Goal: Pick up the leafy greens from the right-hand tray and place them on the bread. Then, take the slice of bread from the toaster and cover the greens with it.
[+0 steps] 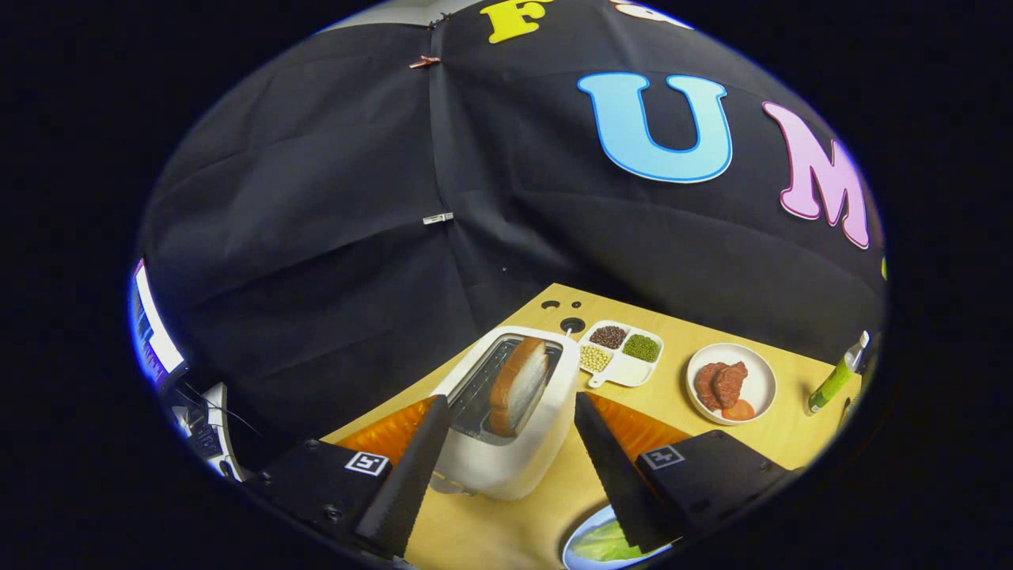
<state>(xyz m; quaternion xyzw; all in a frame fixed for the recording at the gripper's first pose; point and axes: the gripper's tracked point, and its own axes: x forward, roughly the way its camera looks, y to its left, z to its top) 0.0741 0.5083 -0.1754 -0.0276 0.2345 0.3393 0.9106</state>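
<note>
We see the tool [506, 443] spread wide, holding nothing, the white toaster [510, 451] between its fingers with the bread slice [518, 384] upright in the slot. Leafy greens [603, 542] on a plate by the right finger. Beyond: bean tray [625, 352], meat plate [732, 384], green bottle [835, 376] on the table [506, 530].

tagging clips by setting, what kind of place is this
Likely a staged recording booth set up as a kitchen counter: black cloth wall, a wooden table with a toaster and food plates. The gripper is open around the toaster.
</note>
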